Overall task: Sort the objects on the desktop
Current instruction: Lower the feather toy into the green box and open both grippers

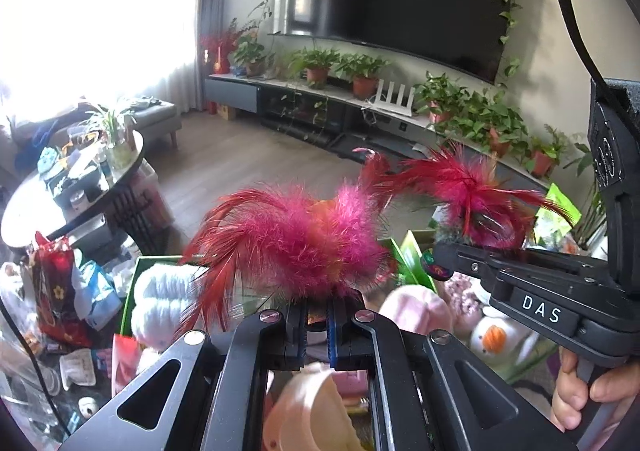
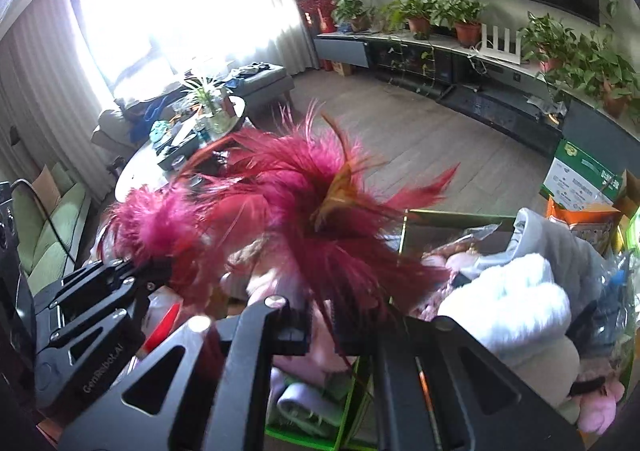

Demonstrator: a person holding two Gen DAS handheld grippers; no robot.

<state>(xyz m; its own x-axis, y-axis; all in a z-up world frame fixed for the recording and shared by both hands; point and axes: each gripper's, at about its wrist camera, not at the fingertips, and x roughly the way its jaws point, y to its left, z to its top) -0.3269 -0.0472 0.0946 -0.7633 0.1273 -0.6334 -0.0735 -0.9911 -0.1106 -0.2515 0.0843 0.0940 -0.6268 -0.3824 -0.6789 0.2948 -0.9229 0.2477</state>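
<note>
The left gripper (image 1: 316, 325) is held level above a cluttered pile, its jaws drawn narrow around the base of a pink feather toy (image 1: 296, 239). That toy is a fluffy clump of magenta down with stiff dark-red quills fanning out to the left, and it sits right on top of the fingertips. The jaw pads show a ribbed blue edge.

To the right in the left wrist view, the right gripper (image 1: 442, 257) reaches in from the side, its black matte body marked "DAS", with a bare hand (image 1: 592, 391) wrapped around the handle below. Its tips pinch a second red feather toy (image 1: 468, 195), whose wispy crimson plumes spread upward and outward. The two feather clumps nearly touch in mid-air; whether they are joined cannot be told.

In the right wrist view that toy fills the centre as a burst of red and pink plumes with an orange tuft, and the jaws beneath it stand close together on its stem.

Below both grippers lies a green-rimmed box (image 1: 134, 283) packed with soft things: a white fleecy roll (image 1: 160, 303), a pale pink plush (image 1: 416, 309) and a small white plush with an orange face (image 1: 494, 337). A red printed bag (image 1: 56, 287) stands to the left of the box.
</note>
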